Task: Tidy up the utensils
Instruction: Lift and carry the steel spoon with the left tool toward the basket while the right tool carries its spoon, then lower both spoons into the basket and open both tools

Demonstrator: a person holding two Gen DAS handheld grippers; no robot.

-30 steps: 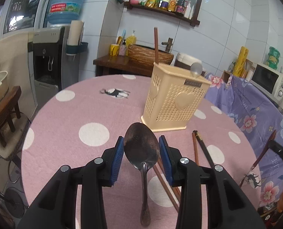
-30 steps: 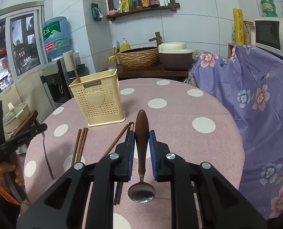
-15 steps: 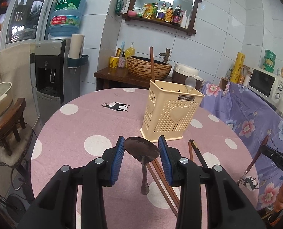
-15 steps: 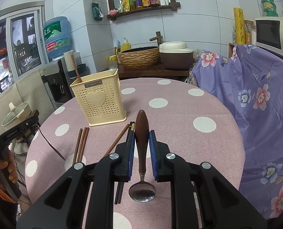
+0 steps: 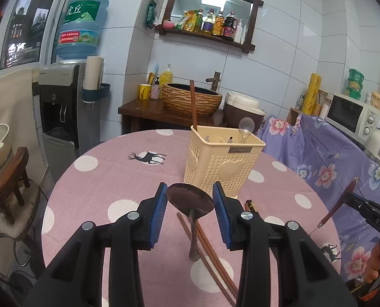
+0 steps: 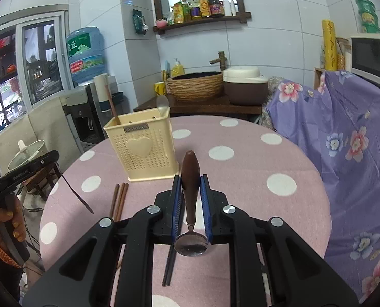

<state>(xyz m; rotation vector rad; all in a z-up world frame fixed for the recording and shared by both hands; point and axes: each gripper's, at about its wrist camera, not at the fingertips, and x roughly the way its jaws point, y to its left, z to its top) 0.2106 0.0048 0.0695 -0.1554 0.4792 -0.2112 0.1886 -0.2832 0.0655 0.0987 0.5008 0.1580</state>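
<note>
At the bottom centre of the left wrist view, the left tool (image 5: 190,199) is clamped on the bowl of a dark metal spoon (image 5: 190,200), its blue pads (image 5: 159,215) pressing on the bowl's two edges while the handle hangs down toward the camera, clear of the pink polka-dot worktop (image 5: 100,179). Just above it in the frame stands the cream perforated utensil holder (image 5: 223,161), upright, with a brown chopstick (image 5: 193,107) and a pale spoon (image 5: 245,128) poking out of its top. A pair of brown chopsticks (image 5: 210,258) lies on the worktop beneath the held spoon, running toward the lower right.

In the right wrist view, at the lower centre, the right tool (image 6: 191,192) is clamped on the wooden handle of a second spoon (image 6: 190,176); the handle points up and away, and the shiny bowl hangs at the near end below the pads. The holder (image 6: 144,145) sits in the upper left of this tool, apart from it. Brown chopsticks (image 6: 119,199) lie on the worktop just below the holder, and a dark pair (image 6: 170,263) lies partly hidden under the tool. At the left edge, a hand (image 6: 3,227) grips the other tool's handle.
</note>
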